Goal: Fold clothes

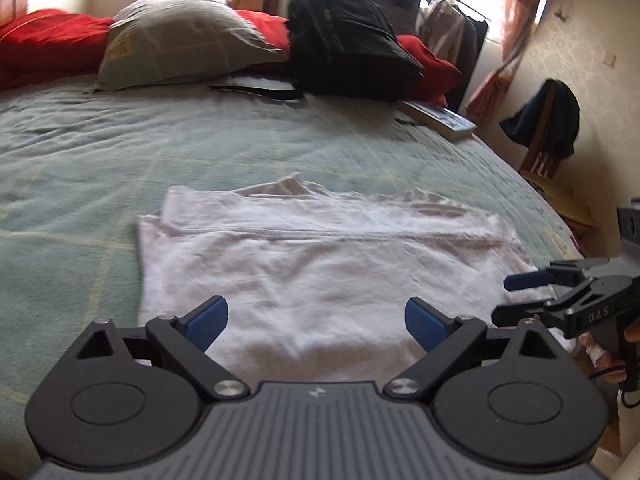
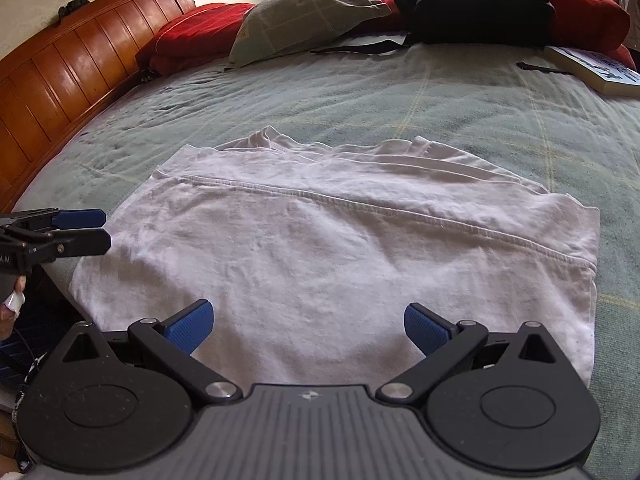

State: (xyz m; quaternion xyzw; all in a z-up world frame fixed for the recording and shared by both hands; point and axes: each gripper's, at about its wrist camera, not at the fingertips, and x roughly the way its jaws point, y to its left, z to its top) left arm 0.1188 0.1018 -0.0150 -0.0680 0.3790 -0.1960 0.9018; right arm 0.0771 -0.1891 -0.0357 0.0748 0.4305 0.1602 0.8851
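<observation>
One white garment (image 2: 340, 248) lies folded on the pale green bedspread (image 2: 460, 100), filling the middle of both wrist views — its long axis runs left to right across the frame, and a stitched hem seam crosses it from upper left down to the right edge. Its bunched, layered edge points toward the top of the frame, at the pillows.

Two grippers are in view. The left gripper (image 1: 316, 322) hovers at the bottom of its own frame over the garment's near edge, blue fingers spread wide apart and empty. The right gripper (image 2: 309, 322) hangs likewise, fingers apart, nothing between them.

At the top of the frame: one grey pillow (image 2: 308, 8), one black backpack (image 2: 472, 0), red bedding (image 2: 192, 36), and one book (image 2: 592, 68) at the upper right.
</observation>
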